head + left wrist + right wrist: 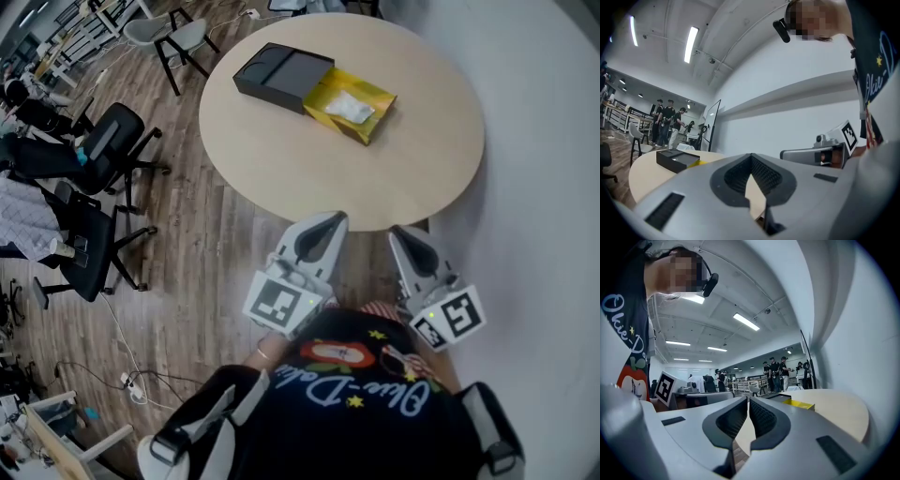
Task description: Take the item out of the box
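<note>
On the far side of the round table point(281, 159) lies a black box point(279, 75) with its yellow inner tray point(367, 101) slid out to the right. A white packet point(349, 108) lies in that tray. Both grippers hover near the table's front edge, well short of the box. My left gripper point(333, 221) is shut with nothing between its jaws, and so is my right gripper point(400, 234). The left gripper view shows the black box point(676, 160) far off to the left. The right gripper view shows only a strip of the yellow tray point(799, 404).
Black office chairs point(98, 155) and a grey chair point(169, 33) stand on the wood floor left of the table. A white wall point(548, 187) runs close along the table's right side. Several people point(668, 121) stand in the far background.
</note>
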`<state>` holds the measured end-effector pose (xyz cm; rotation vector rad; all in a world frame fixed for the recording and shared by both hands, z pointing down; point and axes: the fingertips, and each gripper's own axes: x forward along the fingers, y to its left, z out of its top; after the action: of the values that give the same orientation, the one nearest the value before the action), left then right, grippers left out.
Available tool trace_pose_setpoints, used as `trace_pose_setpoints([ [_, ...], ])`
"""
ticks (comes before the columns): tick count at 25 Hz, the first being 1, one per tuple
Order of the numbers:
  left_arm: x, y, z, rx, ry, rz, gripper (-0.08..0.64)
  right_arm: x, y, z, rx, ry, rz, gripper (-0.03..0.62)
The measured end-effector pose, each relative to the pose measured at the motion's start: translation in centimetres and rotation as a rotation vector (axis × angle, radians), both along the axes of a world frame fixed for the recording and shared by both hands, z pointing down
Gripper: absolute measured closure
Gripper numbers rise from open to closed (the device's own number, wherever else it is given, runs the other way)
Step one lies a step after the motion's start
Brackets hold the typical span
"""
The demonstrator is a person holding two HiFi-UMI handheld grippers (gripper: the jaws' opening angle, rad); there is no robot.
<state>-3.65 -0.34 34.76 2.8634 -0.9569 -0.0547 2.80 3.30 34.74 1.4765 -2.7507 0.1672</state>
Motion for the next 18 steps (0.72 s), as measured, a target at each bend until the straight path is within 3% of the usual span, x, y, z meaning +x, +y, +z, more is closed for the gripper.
trace_pose_setpoints([
  [6, -0.1, -0.8, 0.3, -0.006, -0.007, -0.008, 0.574, -0.1, -1.3, 0.2, -0.01, 0.005, -0.006, 0.595],
  [18, 0.2, -6.1, -0.6, 0.02, -0.044, -0.112, 0.574, 0.7, -8.1, 0.2, -0.023, -0.004, -0.107, 0.595],
])
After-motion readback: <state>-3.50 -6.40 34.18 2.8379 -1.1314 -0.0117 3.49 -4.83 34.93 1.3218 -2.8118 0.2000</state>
